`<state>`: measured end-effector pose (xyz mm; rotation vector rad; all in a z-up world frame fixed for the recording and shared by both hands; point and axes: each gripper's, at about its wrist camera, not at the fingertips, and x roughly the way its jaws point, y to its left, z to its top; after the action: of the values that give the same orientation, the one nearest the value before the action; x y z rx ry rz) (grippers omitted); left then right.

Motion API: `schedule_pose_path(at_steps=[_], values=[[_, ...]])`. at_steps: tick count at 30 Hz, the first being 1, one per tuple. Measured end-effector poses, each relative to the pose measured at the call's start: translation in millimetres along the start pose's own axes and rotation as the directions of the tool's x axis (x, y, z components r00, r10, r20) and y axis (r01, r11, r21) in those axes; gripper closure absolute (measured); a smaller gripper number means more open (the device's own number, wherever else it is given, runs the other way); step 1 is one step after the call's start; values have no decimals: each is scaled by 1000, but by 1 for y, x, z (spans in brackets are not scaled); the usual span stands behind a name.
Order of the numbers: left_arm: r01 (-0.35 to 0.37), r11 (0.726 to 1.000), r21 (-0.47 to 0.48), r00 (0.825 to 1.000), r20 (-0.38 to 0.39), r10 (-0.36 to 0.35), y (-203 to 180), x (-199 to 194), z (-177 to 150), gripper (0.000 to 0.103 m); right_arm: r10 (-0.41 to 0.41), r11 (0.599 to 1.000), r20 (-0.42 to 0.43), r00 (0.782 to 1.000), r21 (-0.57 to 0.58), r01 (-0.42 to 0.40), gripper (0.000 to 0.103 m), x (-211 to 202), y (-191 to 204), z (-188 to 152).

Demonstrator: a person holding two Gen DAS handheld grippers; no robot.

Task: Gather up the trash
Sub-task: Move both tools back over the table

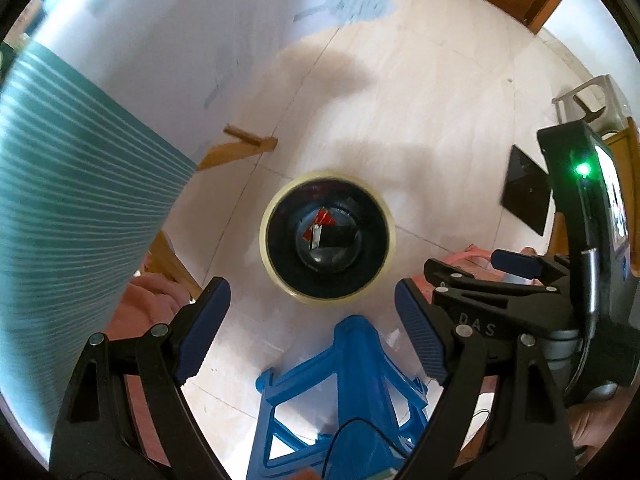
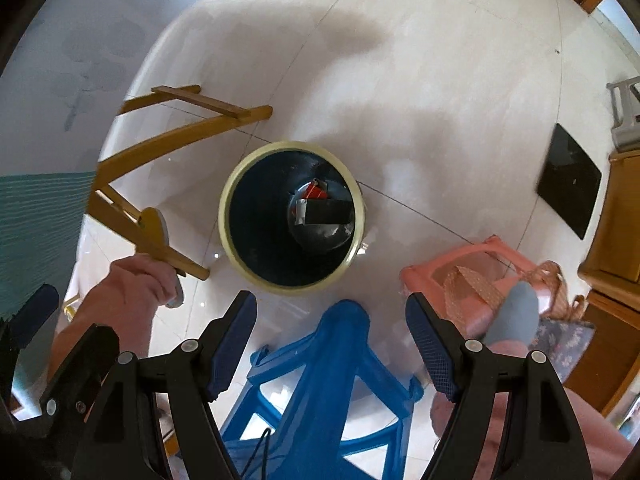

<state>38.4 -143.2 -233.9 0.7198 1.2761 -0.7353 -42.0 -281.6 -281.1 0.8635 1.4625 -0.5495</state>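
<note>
Left gripper [image 1: 312, 330]: jaws spread wide, nothing between the two blue pads. Right gripper [image 2: 330, 344]: likewise released, empty. Both pointed down over one round bin [image 2: 224, 216], cream-rimmed, black-lined, standing on pale tiled floor [image 2: 420, 100]. Inside the bin, at its bottom: trash [image 2: 320, 208], one red scrap against one dark flat piece with a silvery edge; further pieces could not be told. Just below the bin in both views: one blue plastic stool [image 2: 332, 364]. To the bin's right: one pink stool [image 2: 472, 264], one black square tile [image 2: 568, 184] farther out. To the bin's left: one wooden chair frame [image 2: 168, 140] and one teal ribbed surface [image 1: 80, 208].
</note>
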Motion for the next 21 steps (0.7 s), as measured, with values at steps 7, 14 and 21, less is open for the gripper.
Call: schedule_pose_path(at_steps=[7,14,21], values=[[48,998,49,993,103,-53,9,-76,-14,21,53,994,107,993,-104,-42,25,-86,22,-29],[27,999,25,981,192,-31,40,-137,-19,21,113,974,243,963,-219,-60,25,-171,54,-59],[29,997,-68,952,307,-7,76,-195,-21,21,167,940,363,917,-338,-37,25,-243,97,-72]])
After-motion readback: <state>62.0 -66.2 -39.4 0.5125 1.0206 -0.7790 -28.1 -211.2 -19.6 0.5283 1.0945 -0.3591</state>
